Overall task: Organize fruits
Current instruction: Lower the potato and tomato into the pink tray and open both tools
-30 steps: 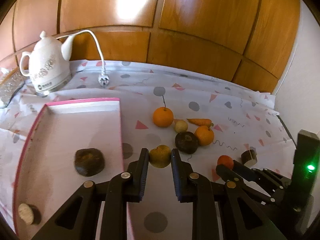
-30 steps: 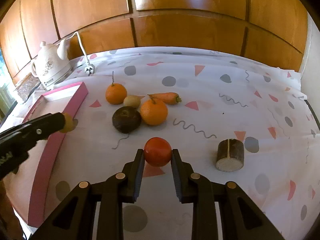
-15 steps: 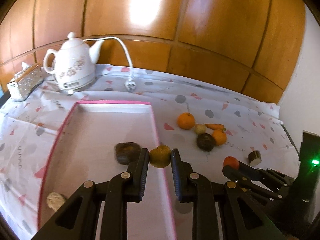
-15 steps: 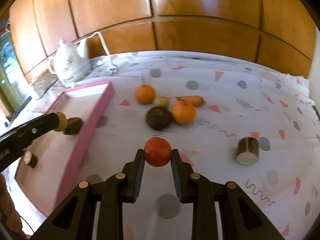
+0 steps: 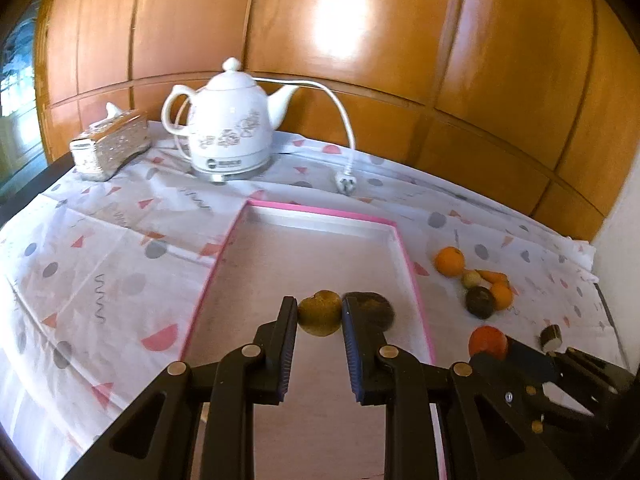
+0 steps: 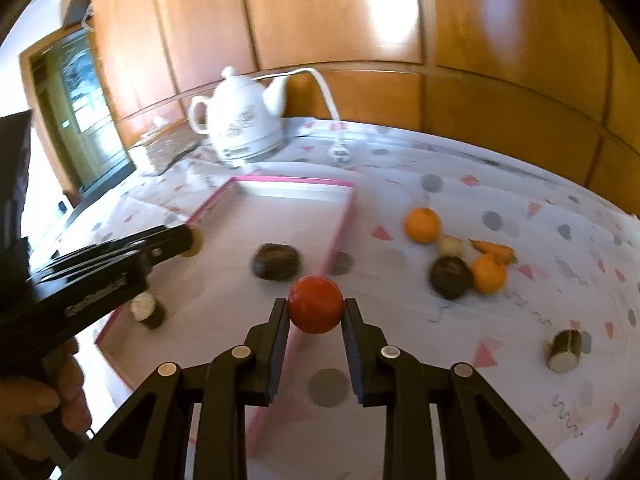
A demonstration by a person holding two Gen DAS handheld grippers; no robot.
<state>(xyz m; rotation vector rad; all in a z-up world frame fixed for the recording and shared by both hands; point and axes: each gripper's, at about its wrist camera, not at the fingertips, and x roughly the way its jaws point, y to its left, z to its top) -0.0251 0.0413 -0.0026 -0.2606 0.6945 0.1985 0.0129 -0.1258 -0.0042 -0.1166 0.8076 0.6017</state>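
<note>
The left gripper (image 5: 319, 316) is holding its jaws clamped on a yellowish fruit (image 5: 319, 313), hanging above the pink-rimmed tray (image 5: 320, 211) beside a dark lump (image 5: 374, 309) lying inside. The right gripper (image 6: 315, 312) is gripping a red fruit (image 6: 315, 304) between its jaws, over the tray's right rim. Two oranges (image 6: 422, 225), a carrot (image 6: 492, 247) and a dark round fruit (image 6: 450, 277) are sitting clustered on the table (image 6: 500, 184).

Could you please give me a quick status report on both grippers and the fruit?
Left gripper shut on yellow fruit, over pink tray. Right gripper shut on red fruit, beside tray edge. Nothing in the way.
</note>
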